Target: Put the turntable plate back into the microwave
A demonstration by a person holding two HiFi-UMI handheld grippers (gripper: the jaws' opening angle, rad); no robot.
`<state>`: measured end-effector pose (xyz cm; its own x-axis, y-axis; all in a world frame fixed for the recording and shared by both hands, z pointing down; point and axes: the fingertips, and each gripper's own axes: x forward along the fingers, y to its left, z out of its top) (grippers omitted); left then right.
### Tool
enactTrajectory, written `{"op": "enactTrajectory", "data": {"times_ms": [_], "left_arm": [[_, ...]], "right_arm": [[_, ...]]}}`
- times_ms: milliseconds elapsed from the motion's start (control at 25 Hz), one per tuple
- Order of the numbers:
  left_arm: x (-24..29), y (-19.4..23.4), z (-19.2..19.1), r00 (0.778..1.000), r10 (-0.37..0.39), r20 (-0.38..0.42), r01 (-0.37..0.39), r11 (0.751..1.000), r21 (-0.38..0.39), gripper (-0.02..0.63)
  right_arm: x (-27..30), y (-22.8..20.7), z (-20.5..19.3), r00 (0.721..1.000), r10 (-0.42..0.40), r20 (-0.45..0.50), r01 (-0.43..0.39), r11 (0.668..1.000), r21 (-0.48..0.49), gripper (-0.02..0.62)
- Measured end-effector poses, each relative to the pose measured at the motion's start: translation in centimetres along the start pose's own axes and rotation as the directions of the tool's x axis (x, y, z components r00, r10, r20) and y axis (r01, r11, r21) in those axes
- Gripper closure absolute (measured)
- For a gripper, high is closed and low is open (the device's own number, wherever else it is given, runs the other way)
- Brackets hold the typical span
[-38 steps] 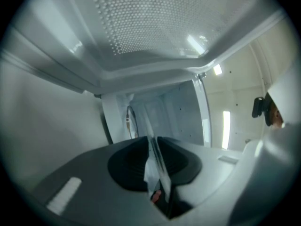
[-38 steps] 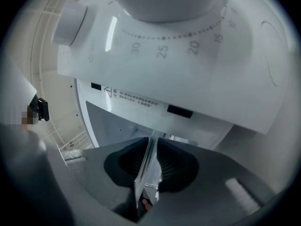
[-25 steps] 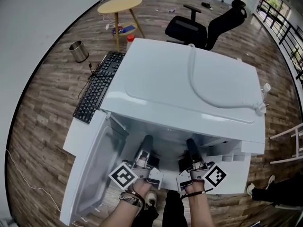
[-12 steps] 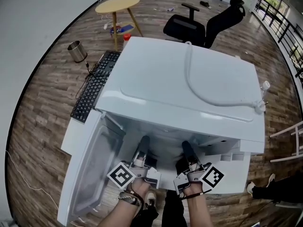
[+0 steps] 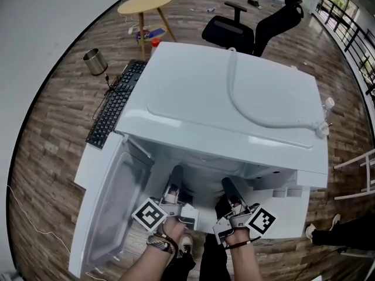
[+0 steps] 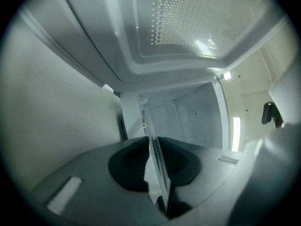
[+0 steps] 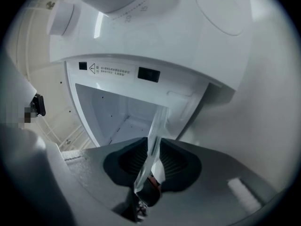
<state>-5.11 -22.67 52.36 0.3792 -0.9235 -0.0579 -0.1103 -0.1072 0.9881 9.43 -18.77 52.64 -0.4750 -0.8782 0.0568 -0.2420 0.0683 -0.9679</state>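
I had the left gripper (image 5: 176,173) and the right gripper (image 5: 226,184) each pinched tight on the rim of the glass turntable plate (image 6: 155,150), edge-on at the mouth of the microwave (image 5: 234,92), its cavity (image 6: 188,117) open ahead, the swung-out door (image 5: 111,206) at lower left and the control panel (image 5: 282,191) crowding the right.

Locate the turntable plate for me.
The turntable plate is pinched edge-on by left gripper and right gripper at the open microwave's mouth, head view lower centre.

Your left tongs (image 6: 159,173) pinch the clear turntable plate (image 6: 149,135), seen edge-on at lower centre. Beyond it, mid-frame, the white microwave cavity (image 6: 188,121) stands open. The perforated door window (image 6: 197,22) fills the top.
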Motion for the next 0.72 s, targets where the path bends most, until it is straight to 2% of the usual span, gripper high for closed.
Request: {"op": "enactTrajectory", "data": {"times_ms": [120,240,440,600,720], "left_arm": [[0.1,0.0,0.2,1.0,0.001,0.006,-0.001,1.0,-0.014,0.555],[0.4,0.1,0.2,1.0,0.021,-0.012,-0.021,1.0,-0.01,0.555],[0.5,-0.1,0.3,0.999,0.028,-0.031,-0.028,0.999,-0.016,0.539],[0.0,-0.1,-0.1,0.995,0.053,-0.083,-0.049,0.998,0.051,0.471],[-1.2,0.5,-0.2,0.99,0.088,-0.112,-0.077,0.992,0.1,0.453]], "right_arm": [[-0.9,0.3,-1.5,0.999,-0.007,-0.038,0.008,0.999,0.039,0.517],[-1.4,0.5,-3.0,0.996,-0.021,-0.084,0.024,0.999,0.036,0.517],[-1.4,0.2,-3.4,0.996,-0.046,-0.082,0.048,0.998,0.029,0.538],[-1.6,0.0,-3.1,0.997,-0.044,-0.063,0.047,0.998,0.05,0.543],[-1.7,0.0,-3.0,0.998,-0.036,-0.053,0.04,0.997,0.06,0.545]]}}
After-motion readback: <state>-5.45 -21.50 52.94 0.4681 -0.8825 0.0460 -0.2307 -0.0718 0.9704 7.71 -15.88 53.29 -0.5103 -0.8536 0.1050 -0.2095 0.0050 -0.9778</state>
